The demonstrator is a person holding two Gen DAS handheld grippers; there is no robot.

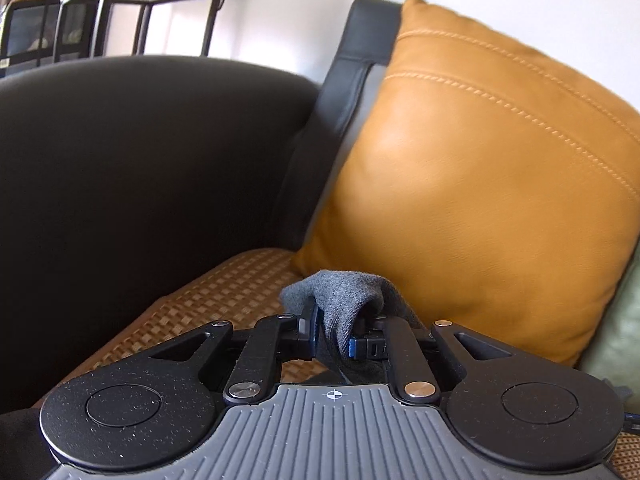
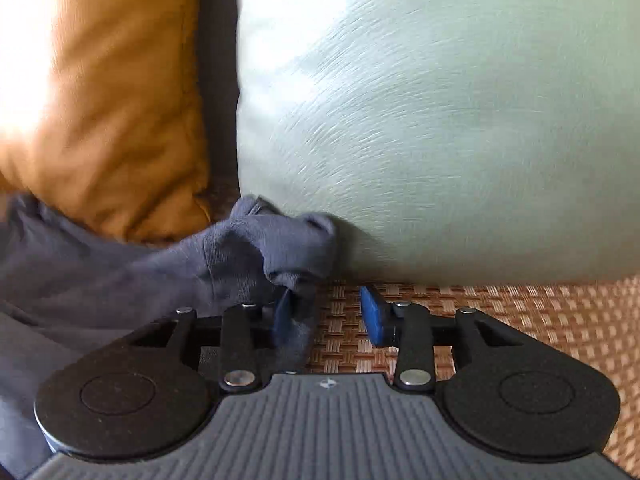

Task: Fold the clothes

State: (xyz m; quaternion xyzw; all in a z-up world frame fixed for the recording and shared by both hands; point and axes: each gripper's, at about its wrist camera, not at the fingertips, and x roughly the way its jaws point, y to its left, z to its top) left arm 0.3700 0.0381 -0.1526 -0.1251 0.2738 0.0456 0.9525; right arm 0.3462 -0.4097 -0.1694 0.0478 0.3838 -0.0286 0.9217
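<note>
You are in a home living room. A black leather sofa carries a tan cushion at two o'clock, beside a pale green cushion; metal shelving stands at eleven o'clock.

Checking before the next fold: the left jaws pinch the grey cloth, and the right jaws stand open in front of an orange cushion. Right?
Not quite. The right wrist view shows the right gripper open in front of the pale green cushion; the orange cushion sits off to the side. The left gripper does pinch the grey cloth.
</note>
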